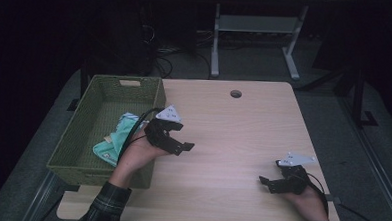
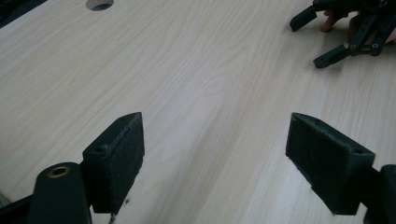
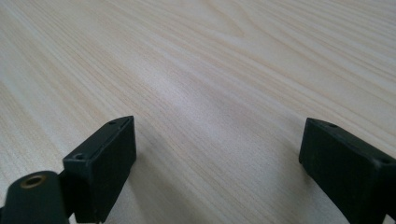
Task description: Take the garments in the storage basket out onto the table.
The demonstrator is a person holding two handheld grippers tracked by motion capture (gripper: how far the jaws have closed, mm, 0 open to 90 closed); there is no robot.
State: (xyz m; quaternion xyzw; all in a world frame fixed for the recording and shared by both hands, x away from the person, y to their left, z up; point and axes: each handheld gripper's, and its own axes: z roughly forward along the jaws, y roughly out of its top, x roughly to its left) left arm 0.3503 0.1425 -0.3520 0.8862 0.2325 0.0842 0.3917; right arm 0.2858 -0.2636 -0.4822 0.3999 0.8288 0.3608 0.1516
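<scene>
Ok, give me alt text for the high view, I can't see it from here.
Over a light wooden table, a person holds the left gripper, jaws open and empty, beside a green woven basket with a teal cloth inside. The right gripper, also open and empty, sits low near the table's front right corner.

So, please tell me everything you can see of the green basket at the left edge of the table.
The green basket is rectangular and looks woven, with tall straight walls and a cut-out handle slot in its far wall. It stands upright on the left part of the wooden table, its left side past the table's edge. Inside lies crumpled cloth, pale green with some light patches. The person's left forearm passes over its near right corner; whether it touches the rim is unclear.
</scene>
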